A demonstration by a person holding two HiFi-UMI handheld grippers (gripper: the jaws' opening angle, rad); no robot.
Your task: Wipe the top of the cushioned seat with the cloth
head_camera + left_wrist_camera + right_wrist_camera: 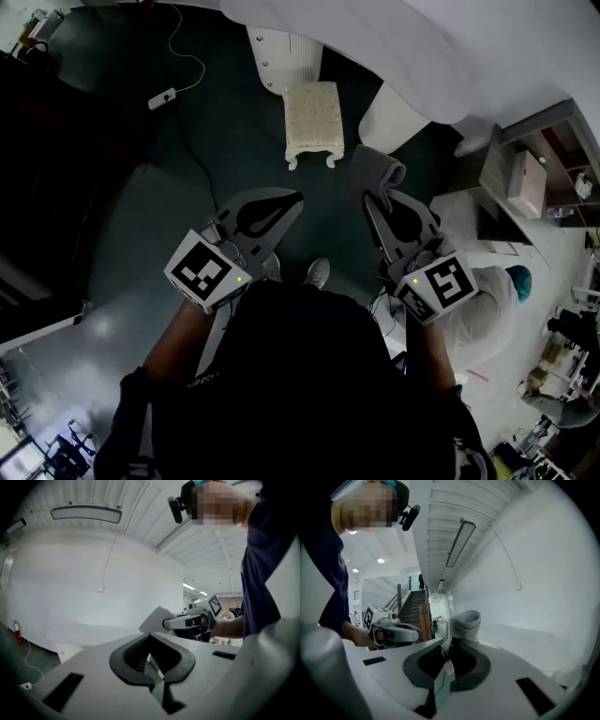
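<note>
**Query:** What is held, and by which claw?

**Finding:** The cloth [373,174] is clamped between the jaws of the right gripper [377,201], with a grey fold standing up past the tips. The left gripper [284,202] is drawn together on nothing.

**Query:** Where is the seat found?

**Finding:** The cushioned seat [312,111] is set on the dark floor [187,187] ahead, well apart from both grippers. Its cream top is not touched.

**Query:** Which step is in hand?

**Finding:** The approach, it is judged; wiping is not yet begun. The cloth is to be carried forward and down, laid flat on the top, then drawn across.
</note>
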